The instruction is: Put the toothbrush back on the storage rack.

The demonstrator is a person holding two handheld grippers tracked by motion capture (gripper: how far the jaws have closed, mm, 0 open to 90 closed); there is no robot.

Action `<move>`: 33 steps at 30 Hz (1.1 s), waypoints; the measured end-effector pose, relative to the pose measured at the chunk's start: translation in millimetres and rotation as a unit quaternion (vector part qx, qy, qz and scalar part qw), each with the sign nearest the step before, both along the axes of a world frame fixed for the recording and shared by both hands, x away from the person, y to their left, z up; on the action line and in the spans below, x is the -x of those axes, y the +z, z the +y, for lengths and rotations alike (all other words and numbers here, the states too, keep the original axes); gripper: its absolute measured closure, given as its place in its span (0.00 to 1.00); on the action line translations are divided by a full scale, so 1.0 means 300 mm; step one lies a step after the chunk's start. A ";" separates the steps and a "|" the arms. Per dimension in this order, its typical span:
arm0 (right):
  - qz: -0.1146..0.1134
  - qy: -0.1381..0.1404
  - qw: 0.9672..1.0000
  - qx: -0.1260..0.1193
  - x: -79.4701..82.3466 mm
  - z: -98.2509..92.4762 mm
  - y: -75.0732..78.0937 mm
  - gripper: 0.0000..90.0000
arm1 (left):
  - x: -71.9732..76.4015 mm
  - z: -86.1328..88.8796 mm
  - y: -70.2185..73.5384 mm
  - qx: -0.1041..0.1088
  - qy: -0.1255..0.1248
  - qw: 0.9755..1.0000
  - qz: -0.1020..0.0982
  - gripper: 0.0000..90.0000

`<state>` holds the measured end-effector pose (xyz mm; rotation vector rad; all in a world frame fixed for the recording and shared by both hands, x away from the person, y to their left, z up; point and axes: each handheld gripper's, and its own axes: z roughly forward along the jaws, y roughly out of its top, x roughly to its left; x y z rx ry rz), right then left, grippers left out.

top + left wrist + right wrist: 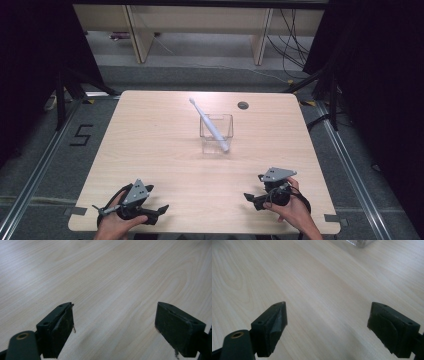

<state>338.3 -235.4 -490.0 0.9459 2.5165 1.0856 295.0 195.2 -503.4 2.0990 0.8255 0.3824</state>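
left gripper [161,210]: near table's [150,140] front left edge, held in person's hand [117,225], jaws spread wide, nothing between them, bare wood grain beneath. clear square container [217,134]: mid-table, well apart from both grippers. white toothbrush [209,125]: leaning tilted in container, head up toward far left. right gripper [248,198]: near front right edge, jaws spread wide, nothing between them.

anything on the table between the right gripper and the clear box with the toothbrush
Nothing: in the high view, bare wood runs from the right gripper to the clear box holding the toothbrush.
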 end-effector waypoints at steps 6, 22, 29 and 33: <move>-0.001 0.002 1.000 0.007 0.011 -0.013 -0.011 0.18 | 0.000 0.001 0.002 -0.007 -0.004 1.000 -0.001 0.17; 0.007 -0.010 1.000 0.020 0.040 -0.041 -0.017 0.19 | -0.001 0.001 -0.001 -0.009 0.001 1.000 0.001 0.17; 0.006 -0.013 1.000 0.018 0.042 -0.046 -0.018 0.19 | -0.001 -0.001 -0.002 -0.009 0.000 1.000 0.000 0.17; 0.006 -0.013 1.000 0.017 0.041 -0.046 -0.018 0.19 | 0.000 0.001 0.000 -0.007 -0.001 1.000 0.004 0.17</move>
